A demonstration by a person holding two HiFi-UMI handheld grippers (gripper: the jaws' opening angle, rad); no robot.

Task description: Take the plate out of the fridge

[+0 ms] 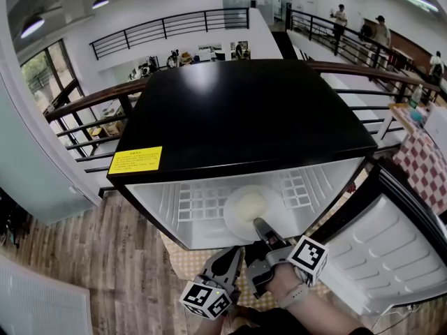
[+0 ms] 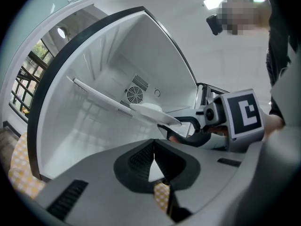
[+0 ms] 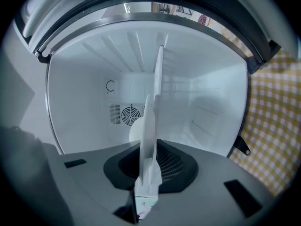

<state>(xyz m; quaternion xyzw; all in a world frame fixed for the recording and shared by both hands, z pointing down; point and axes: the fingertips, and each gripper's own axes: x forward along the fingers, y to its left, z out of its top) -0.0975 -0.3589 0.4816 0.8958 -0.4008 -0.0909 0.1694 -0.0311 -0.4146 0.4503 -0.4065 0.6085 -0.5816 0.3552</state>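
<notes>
Pinching the near rim of the white plate (image 3: 149,126), my right gripper (image 3: 146,192) has its jaws closed on the edge. In the right gripper view the plate runs up between them edge-on. The plate sits inside the fridge (image 1: 237,110), on the white shelf (image 1: 202,204), near the middle of the fridge's open front. Its near part juts past the shelf's front edge. I cannot tell whether it rests fully on the shelf or is slightly raised. Behind it, on the fridge's back wall, is a round fan vent (image 3: 128,114).

My left gripper (image 2: 154,157) hangs outside the fridge, just in front of its opening and beside the right one. Its jaws are pressed together at the tips with nothing between them.

The fridge's door (image 1: 391,250) stands swung open at the fridge's right side, its white inner face showing. A yellow label (image 1: 135,160) sits on the fridge's black top near the front left corner. A yellow checked cloth (image 1: 185,260) lies under the fridge's front.
</notes>
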